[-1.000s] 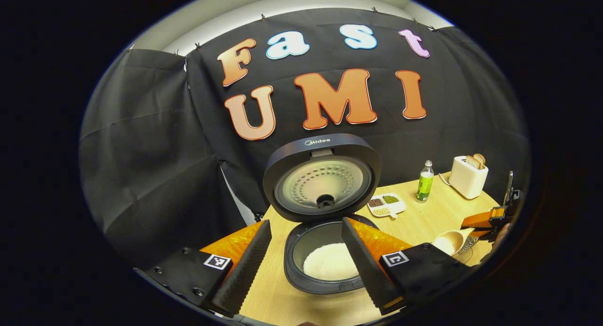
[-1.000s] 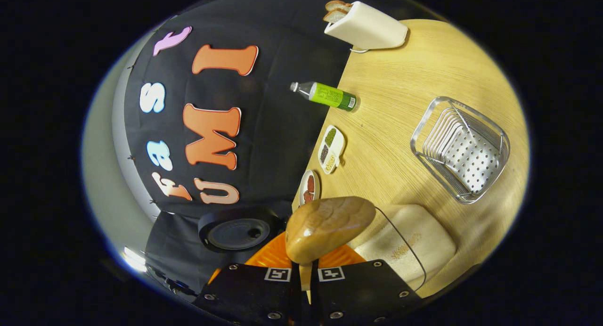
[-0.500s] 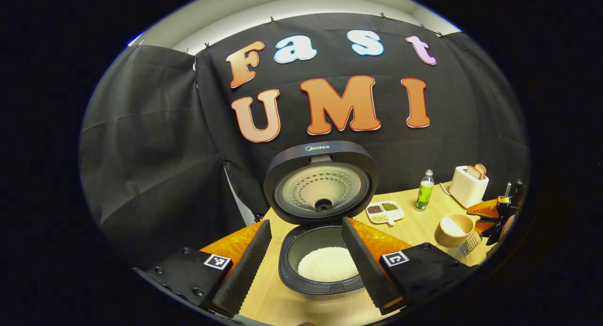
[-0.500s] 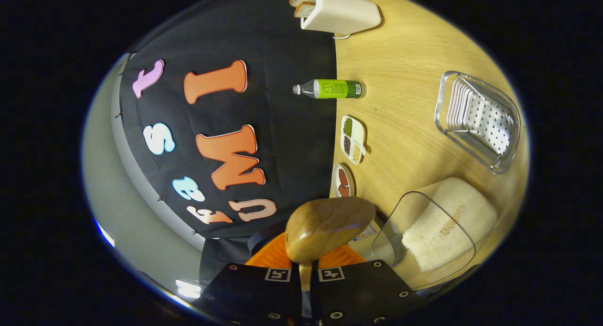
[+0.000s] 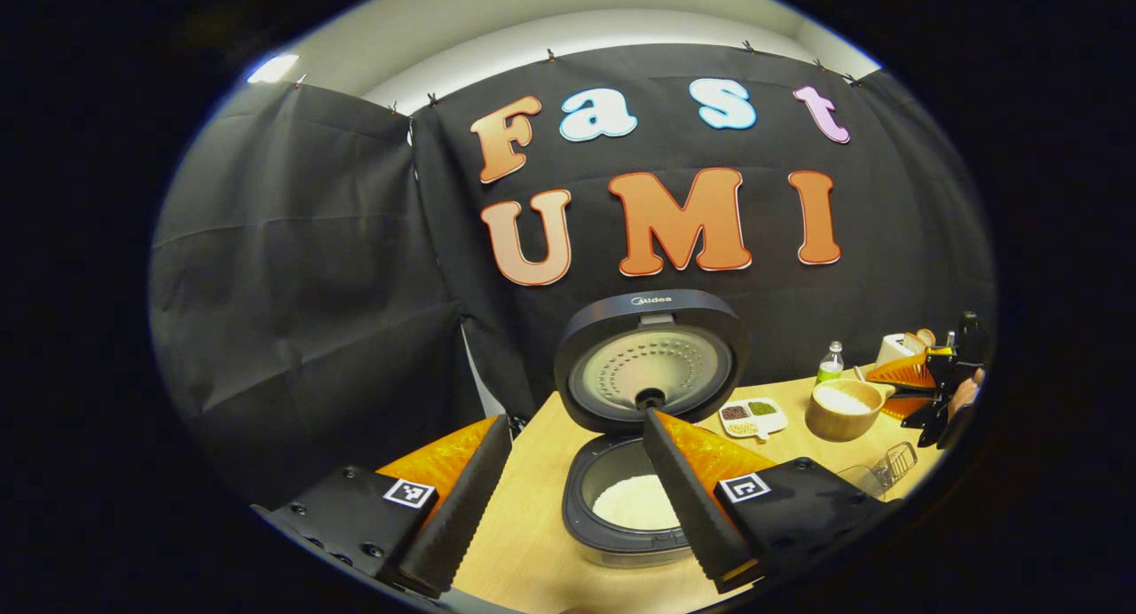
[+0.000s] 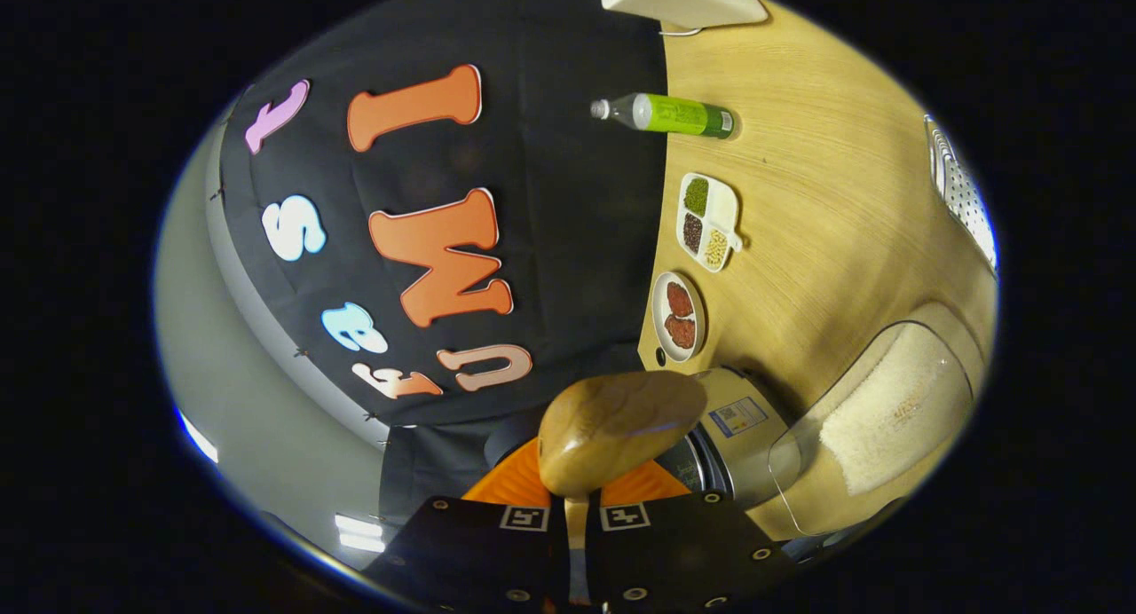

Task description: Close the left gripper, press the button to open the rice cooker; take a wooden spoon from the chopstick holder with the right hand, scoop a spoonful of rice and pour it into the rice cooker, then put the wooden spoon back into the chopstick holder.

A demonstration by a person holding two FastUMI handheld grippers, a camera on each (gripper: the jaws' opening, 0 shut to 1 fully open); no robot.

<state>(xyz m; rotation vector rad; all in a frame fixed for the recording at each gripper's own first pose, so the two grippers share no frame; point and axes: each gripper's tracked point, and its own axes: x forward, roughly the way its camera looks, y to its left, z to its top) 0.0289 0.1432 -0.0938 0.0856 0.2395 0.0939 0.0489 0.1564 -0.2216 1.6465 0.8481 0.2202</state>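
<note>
Cooker [image 5: 635, 507] lid up, so button step done; rice lying in the pot. Left gripper [image 5: 568, 490] wide open, holding nothing, fingers either side of the cooker. Right gripper [image 6: 581, 516] clamped on the spoon [image 6: 617, 428] handle, bowl loaded with rice, held off to the cooker's right. Judged left: pouring in, then returning spoon to the holder [image 6: 963, 192] at the tabletop's [image 6: 816, 224] near edge. Black cloth wall behind the far edge.
</note>
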